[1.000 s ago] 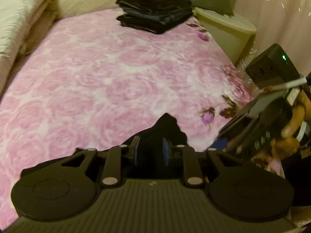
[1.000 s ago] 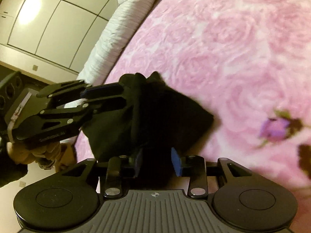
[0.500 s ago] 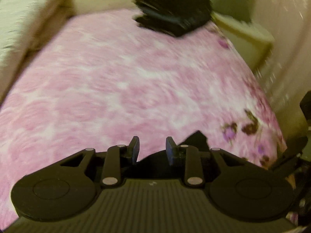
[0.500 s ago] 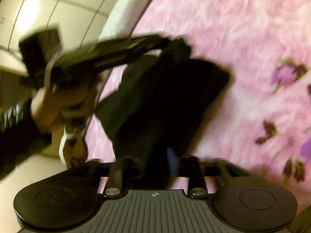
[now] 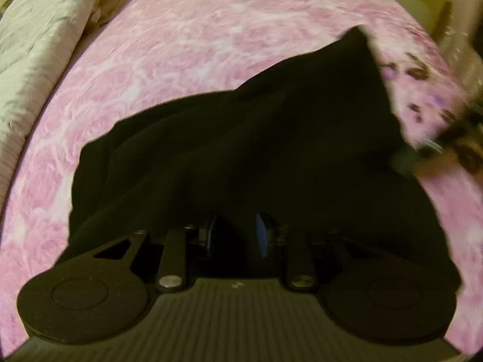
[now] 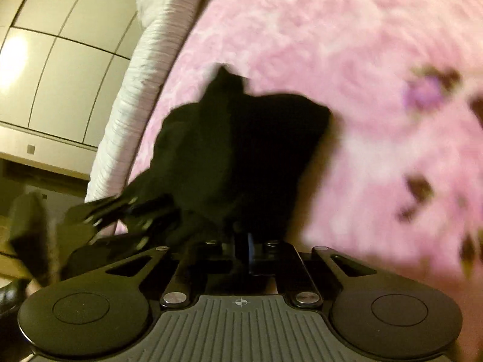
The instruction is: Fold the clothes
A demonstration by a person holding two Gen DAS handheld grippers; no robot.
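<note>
The black garment [image 5: 256,138] lies bunched on the pink flowered bed cover [image 5: 181,45], near the bed's edge, with one corner sticking up toward the far side. It is not flat; I see several thick folds running across it.

My left gripper [image 5: 235,235] has its blue pads a little apart with the dark cloth filling the space between them, so I judge it is clamped on a thick bundle of the garment. My right gripper [image 6: 241,241] has its pads closed together at the garment's near edge, and black cloth seems to be pinched there, but the picture is blurred and I cannot be fully sure.

The risks I see from here:
- If the right gripper holds only a thin edge, the cloth may slip out when I pull it.
- The left gripper may hold more than one layer, so the fold may come out crooked.
- The two grippers are close; in the right wrist view the left one is just beside the cloth [image 6: 229,150], and they may collide.
- The garment is near the bed's edge and may slide off.
</note>
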